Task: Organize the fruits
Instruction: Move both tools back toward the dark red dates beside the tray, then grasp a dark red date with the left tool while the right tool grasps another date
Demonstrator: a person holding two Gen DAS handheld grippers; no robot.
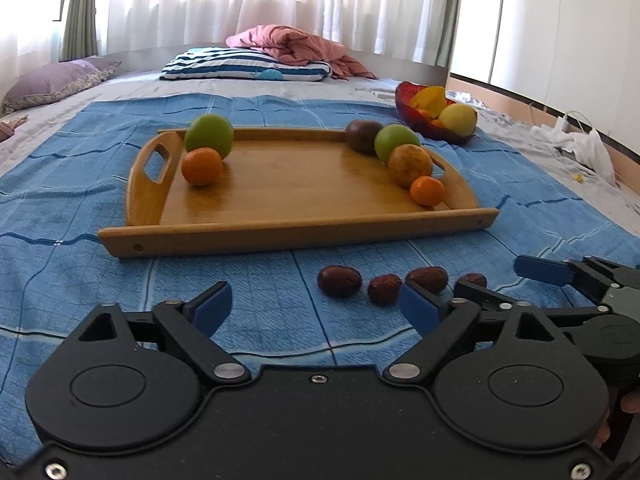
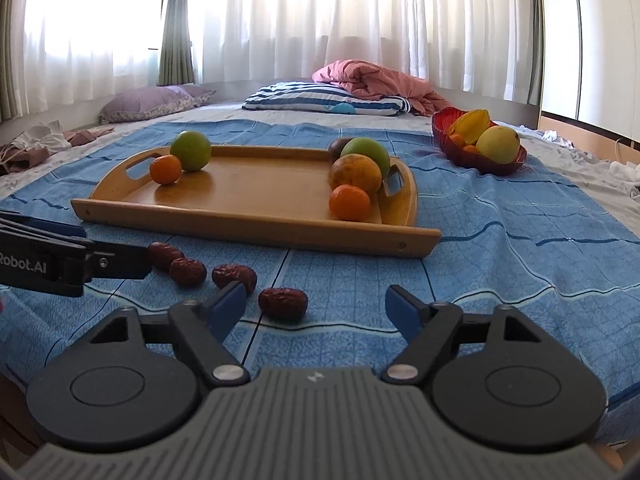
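A wooden tray [image 1: 280, 236] lies on the blue cloth. On its left are a green apple [image 1: 209, 136] and an orange [image 1: 201, 167]. On its right, several fruits stand in a row, ending in a small orange [image 1: 427, 191]. Several red dates [image 1: 339, 280] lie in a line on the cloth before the tray. My left gripper [image 1: 314, 292] is open, with two dates just ahead, near its right finger. My right gripper [image 2: 315, 288] is open too. One date [image 2: 283, 303] lies between its fingers, untouched. The left gripper's finger [image 2: 120, 266] reaches in beside the leftmost date [image 2: 164, 255].
A red bowl [image 2: 476, 160] with a starfruit and a yellow fruit sits at the back right. Behind it are a striped pillow [image 2: 320, 102], a pink blanket [image 2: 372, 76] and a purple pillow [image 2: 148, 102]. White bags [image 1: 576, 140] lie at the right, clothes [image 2: 36, 144] at the left.
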